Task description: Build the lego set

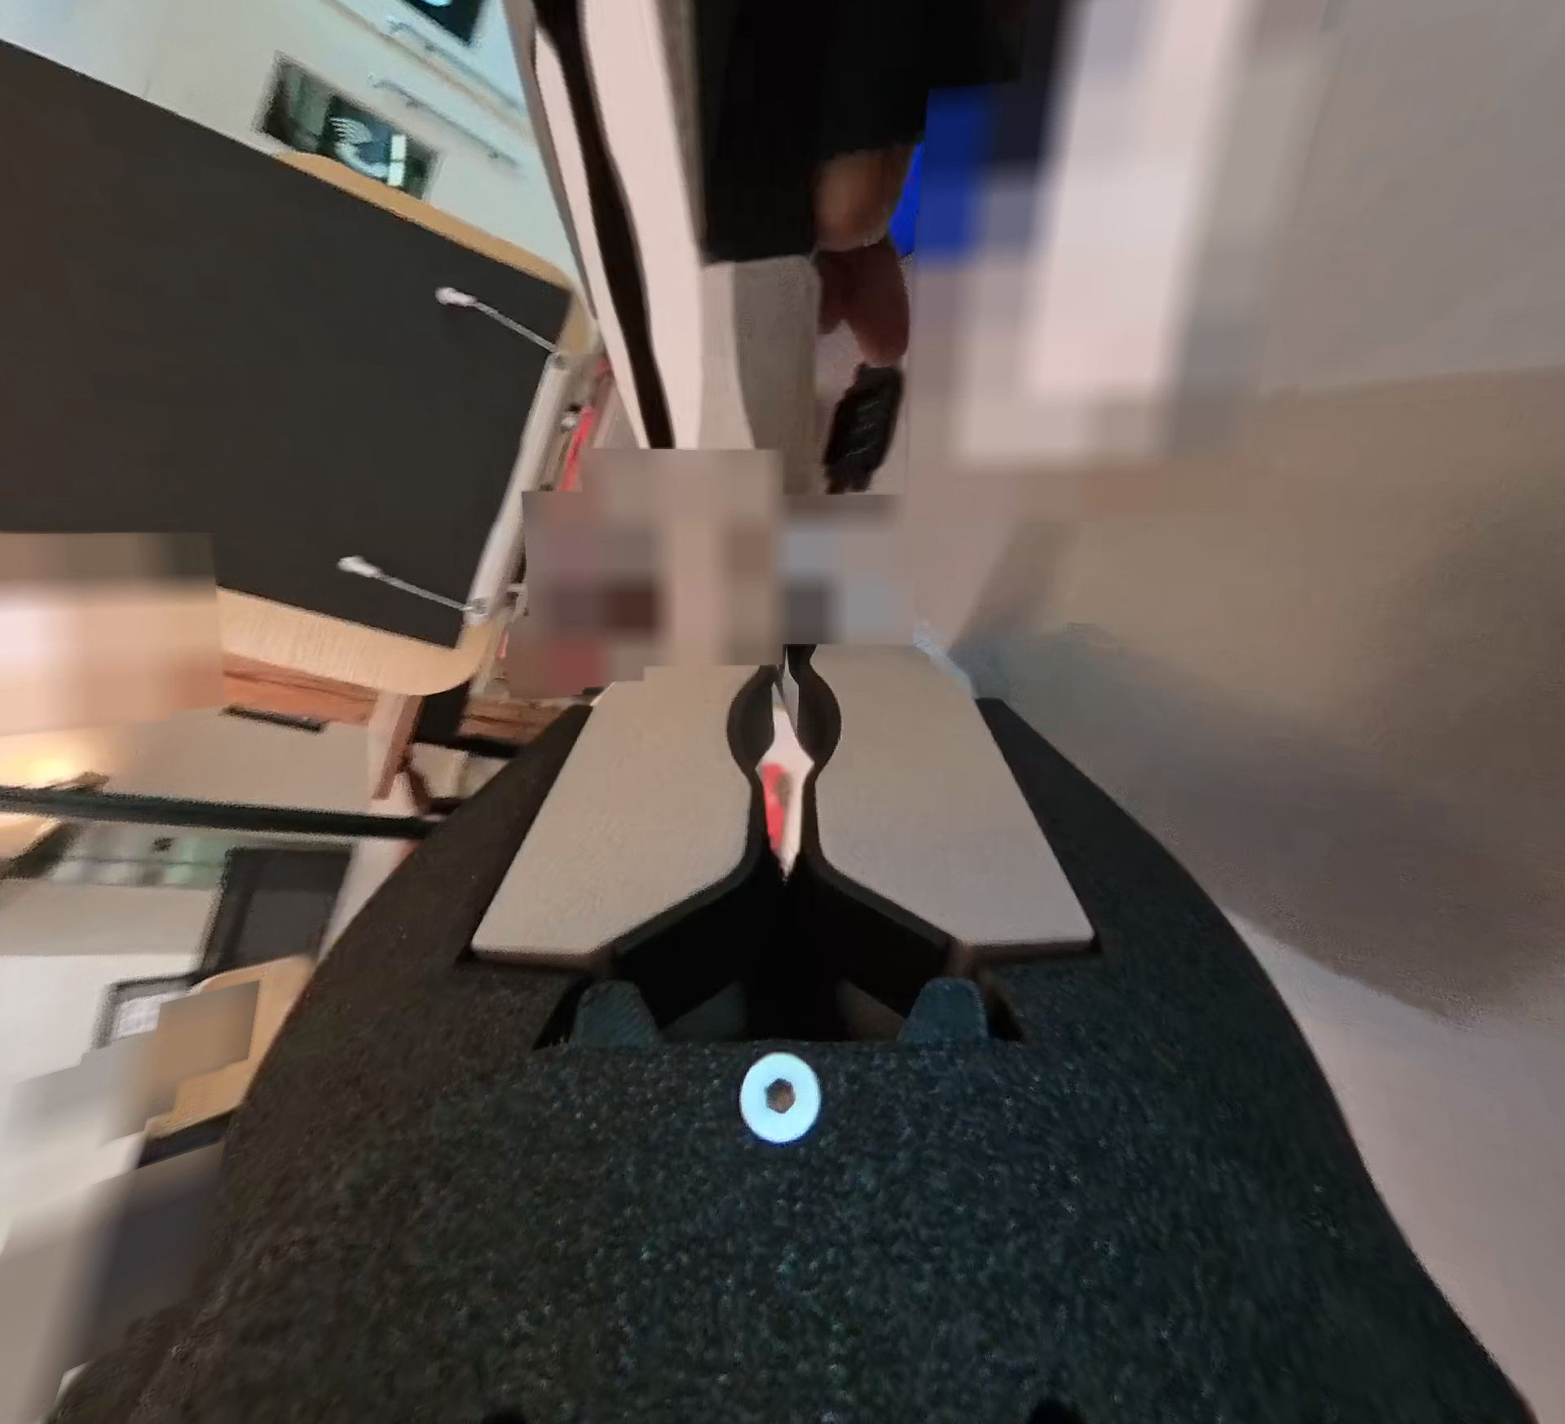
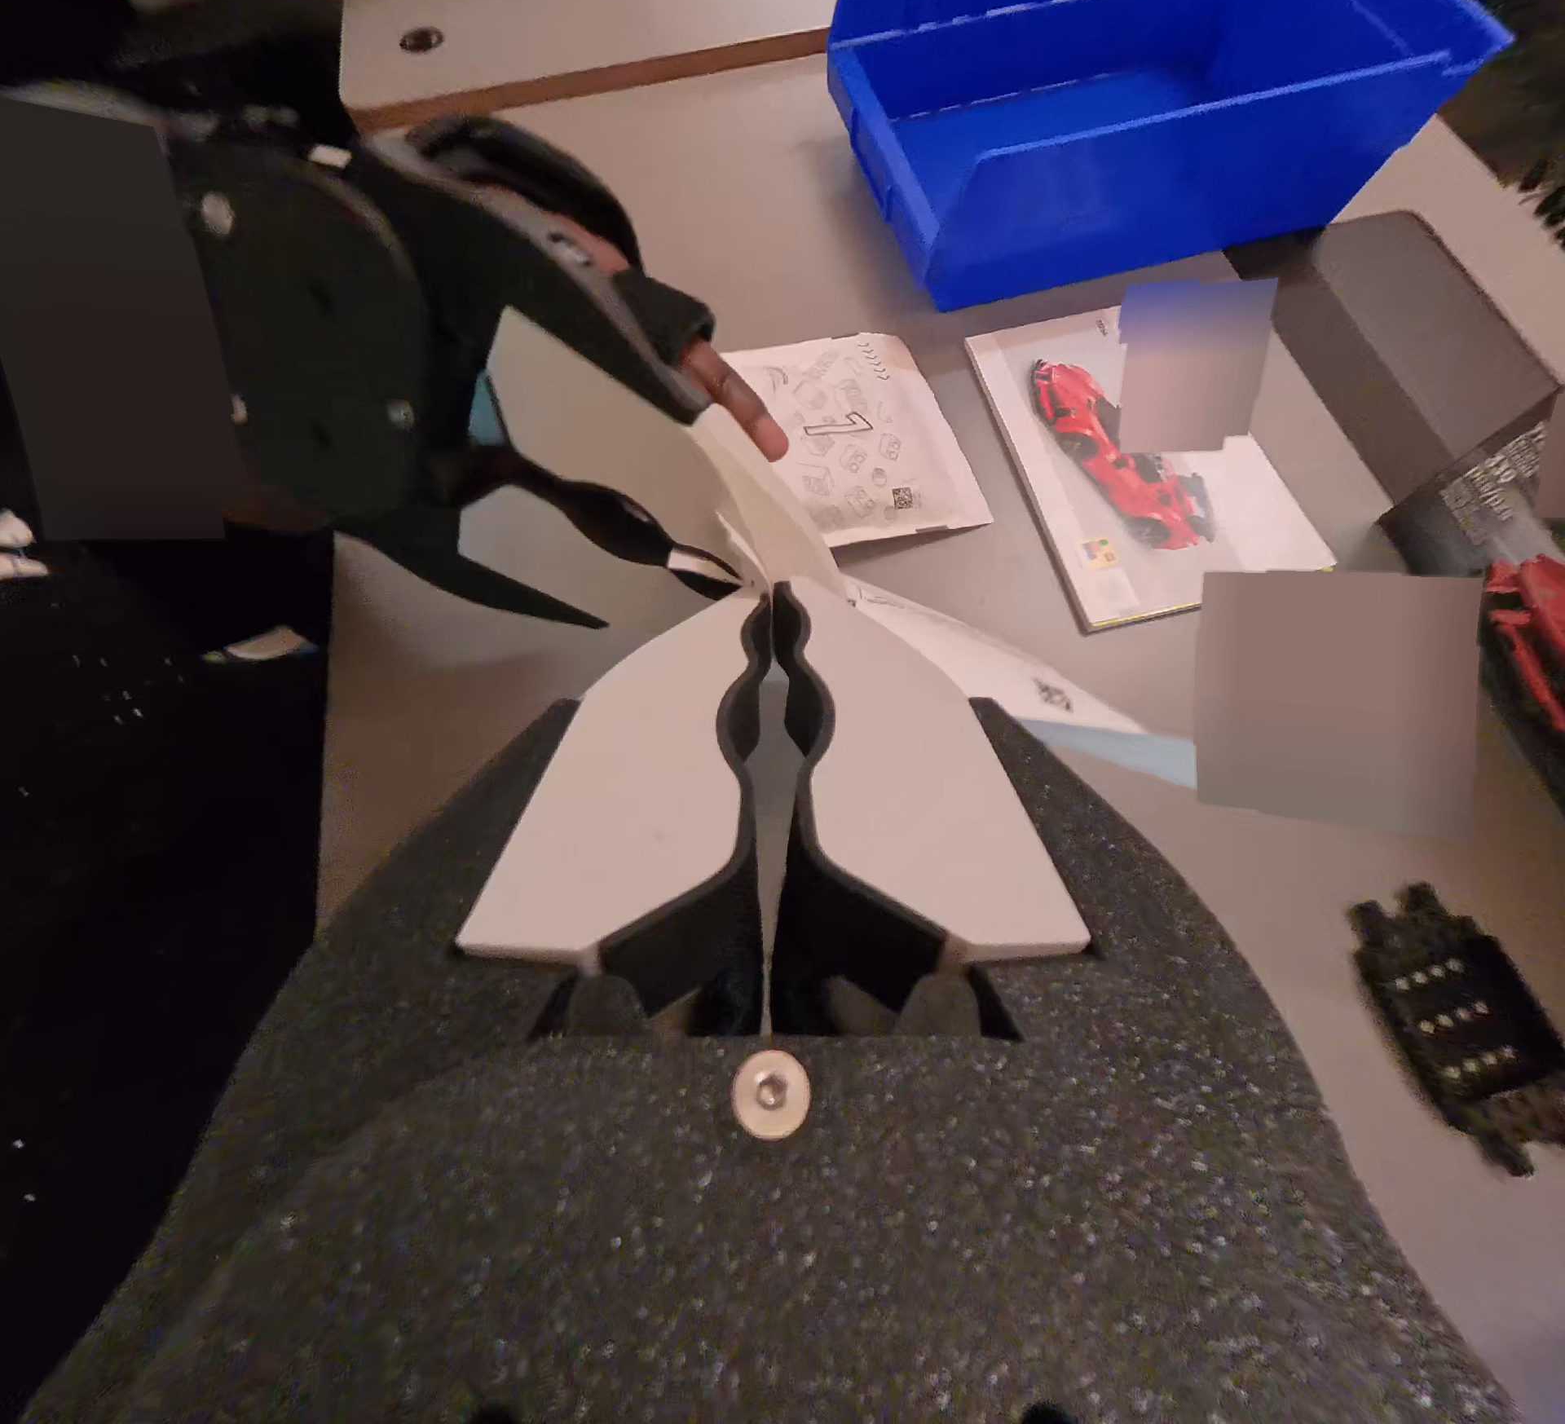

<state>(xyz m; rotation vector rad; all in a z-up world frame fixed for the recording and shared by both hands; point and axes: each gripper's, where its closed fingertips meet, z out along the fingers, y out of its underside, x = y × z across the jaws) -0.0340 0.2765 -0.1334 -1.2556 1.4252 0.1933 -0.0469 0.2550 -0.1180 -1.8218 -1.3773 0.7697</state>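
Right gripper [image 2: 772,604]: its pale fingers [image 2: 864,706] are pressed together at the tips, pinching the edge of a white paper bag [image 2: 762,503] that rises from the tips and curls up and to the left. A second flat part of the same white paper [image 2: 974,659] extends to the right of the fingers, low over the grey bench [image 2: 728,215].

Left gripper [image 2: 711,575]: seen in the right wrist view, its dark fingertips are closed on the same paper bag just left of the right gripper's tips. In its own view the fingers [image 1: 644,807] are pressed together, with a thin white sliver between them; the tips are partly hidden by a mosaic patch. A hand [image 2: 737,409] lies along this gripper, one finger extended against the paper.

On the bench beyond the grippers: a printed white paper bag [image 2: 881,443] lying flat, a booklet showing a red car [image 2: 1135,486] beside it, and a blue bin [image 2: 1143,88] toward the far edge. A grey box [image 2: 1423,367] sits at the right edge, and a black studded part [image 2: 1465,1019] lies near the right side.
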